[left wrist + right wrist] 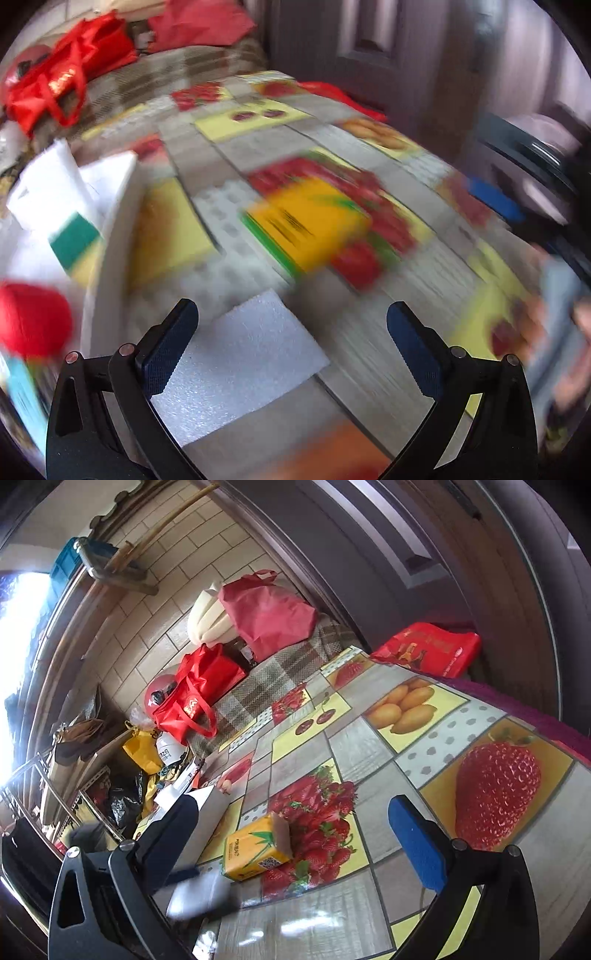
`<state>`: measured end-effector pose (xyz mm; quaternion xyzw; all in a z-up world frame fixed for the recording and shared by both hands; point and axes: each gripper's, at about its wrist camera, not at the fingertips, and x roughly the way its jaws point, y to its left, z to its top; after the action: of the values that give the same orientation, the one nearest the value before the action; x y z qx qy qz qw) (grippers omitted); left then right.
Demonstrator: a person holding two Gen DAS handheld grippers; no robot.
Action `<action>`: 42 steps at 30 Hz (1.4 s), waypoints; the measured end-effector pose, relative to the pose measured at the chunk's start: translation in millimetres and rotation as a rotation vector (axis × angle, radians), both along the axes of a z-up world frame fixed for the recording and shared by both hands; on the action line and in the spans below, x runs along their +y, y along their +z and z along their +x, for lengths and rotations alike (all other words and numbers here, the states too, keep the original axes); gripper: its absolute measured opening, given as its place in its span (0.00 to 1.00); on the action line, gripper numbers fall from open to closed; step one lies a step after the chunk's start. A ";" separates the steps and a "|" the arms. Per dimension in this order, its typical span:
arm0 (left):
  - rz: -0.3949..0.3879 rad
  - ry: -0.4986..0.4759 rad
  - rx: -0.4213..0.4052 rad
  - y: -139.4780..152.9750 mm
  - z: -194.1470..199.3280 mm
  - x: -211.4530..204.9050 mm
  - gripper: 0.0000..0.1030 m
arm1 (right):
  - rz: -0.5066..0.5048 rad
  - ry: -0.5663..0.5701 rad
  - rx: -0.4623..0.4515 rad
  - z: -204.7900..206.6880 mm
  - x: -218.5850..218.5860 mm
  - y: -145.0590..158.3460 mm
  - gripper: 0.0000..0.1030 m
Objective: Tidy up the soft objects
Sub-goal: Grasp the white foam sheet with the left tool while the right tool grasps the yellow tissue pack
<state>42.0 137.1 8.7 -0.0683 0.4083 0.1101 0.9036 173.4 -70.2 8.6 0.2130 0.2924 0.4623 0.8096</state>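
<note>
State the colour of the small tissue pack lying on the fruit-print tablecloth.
Yellow-orange small tissue pack with green leaf print; clearest in the right wrist view.

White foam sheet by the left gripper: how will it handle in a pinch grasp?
The white foam sheet looks thin and finely textured, so probably very light and bendy; it may sag if pinched at one edge. It lies flat on the glossy tablecloth, so it could slide when nudged. The left gripper is open over it.

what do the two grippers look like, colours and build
The left gripper and the right gripper are built alike: black angular plastic arms with silver pivot pins, each ending in two flat rectangular finger pads. The pads are blue with a ribbed, toothed inner face. No cables or sleeves show.
</note>
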 end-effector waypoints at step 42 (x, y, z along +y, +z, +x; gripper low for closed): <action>0.128 0.012 -0.217 23.8 -127.4 -16.6 0.65 | -0.745 0.224 -0.289 -49.8 170.9 -17.0 0.98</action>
<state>-85.3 120.4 32.6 -0.0245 0.2998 0.1335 0.9443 123.5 100.7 -8.4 -0.1947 0.3444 0.4353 0.8087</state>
